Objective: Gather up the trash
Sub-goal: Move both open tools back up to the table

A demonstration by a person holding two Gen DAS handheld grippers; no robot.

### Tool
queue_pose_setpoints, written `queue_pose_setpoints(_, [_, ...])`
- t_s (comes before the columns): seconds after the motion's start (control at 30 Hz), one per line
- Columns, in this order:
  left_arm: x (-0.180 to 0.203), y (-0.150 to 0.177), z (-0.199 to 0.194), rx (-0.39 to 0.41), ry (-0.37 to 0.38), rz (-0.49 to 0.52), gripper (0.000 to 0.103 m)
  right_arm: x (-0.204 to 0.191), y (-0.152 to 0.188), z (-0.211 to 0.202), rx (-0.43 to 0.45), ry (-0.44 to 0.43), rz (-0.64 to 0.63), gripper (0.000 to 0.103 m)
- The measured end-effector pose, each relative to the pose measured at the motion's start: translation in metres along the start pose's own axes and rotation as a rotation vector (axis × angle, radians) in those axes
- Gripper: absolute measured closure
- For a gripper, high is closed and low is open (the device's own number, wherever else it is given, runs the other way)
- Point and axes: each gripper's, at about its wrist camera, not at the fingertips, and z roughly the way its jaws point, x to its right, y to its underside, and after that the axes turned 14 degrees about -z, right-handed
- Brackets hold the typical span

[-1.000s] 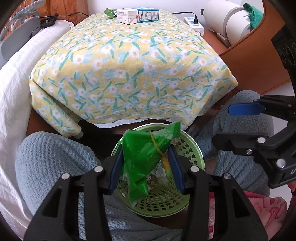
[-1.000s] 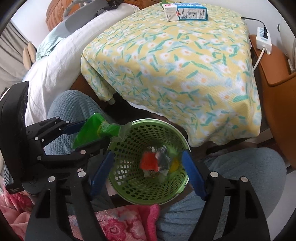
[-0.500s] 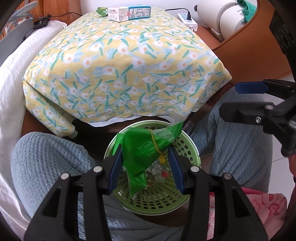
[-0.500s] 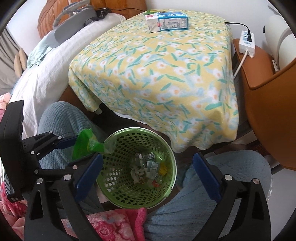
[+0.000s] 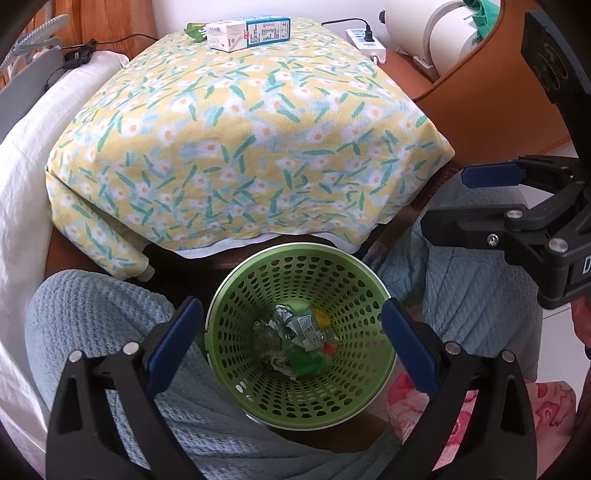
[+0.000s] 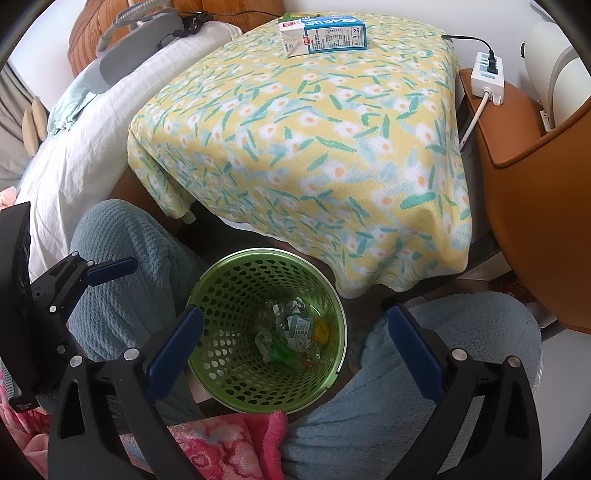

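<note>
Both my grippers point steeply down over the green perforated basket [image 5: 301, 369], which sits on the floor between the person's knees [image 5: 92, 325] in blue knit trousers. My left gripper [image 5: 291, 345] has its jaws opening, blue pads wide to either side of the basket's mouth, nothing between them but the basket below. My right gripper [image 6: 295, 349] is opening too, now about as wide as it goes, and carries nothing. In the left wrist view I see the right gripper side-on at the frame's right edge, its fingers spread. The trash lies at the basket's bottom: crumpled silvery wrappers [image 5: 280, 321], a pale blue printed packet [image 6: 298, 328], a yellow piece [image 6: 320, 330] and a green plastic bag [image 5: 304, 363] resting among them. Beyond the basket stands a table under a yellow floral cloth [image 6: 314, 140]; a blue-and-white carton [image 6: 325, 35] lies on its side at the far edge. A white power strip [image 6: 487, 75] sits on the brown stand to the right.
</note>
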Motion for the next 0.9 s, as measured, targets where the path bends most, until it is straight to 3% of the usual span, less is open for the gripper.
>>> queue_pose_setpoints(0.27, [-0.005, -0.001, 0.001, 0.003, -0.006, -0.017, 0.01, 0.0, 0.0, 0.0, -0.002, -0.003, 0.002, 0.004])
queue_pose_setpoints(0.47, [-0.016, -0.019, -0.009, 0.057, -0.039, -0.019, 0.01, 0.0, -0.013, -0.003, 0.029, -0.007, -0.008, 0.004])
queue_pose_setpoints(0.9, [-0.066, -0.112, -0.029, 0.199, -0.094, -0.101, 0.008, 0.022, -0.118, -0.008, 0.168, 0.016, -0.044, 0.004])
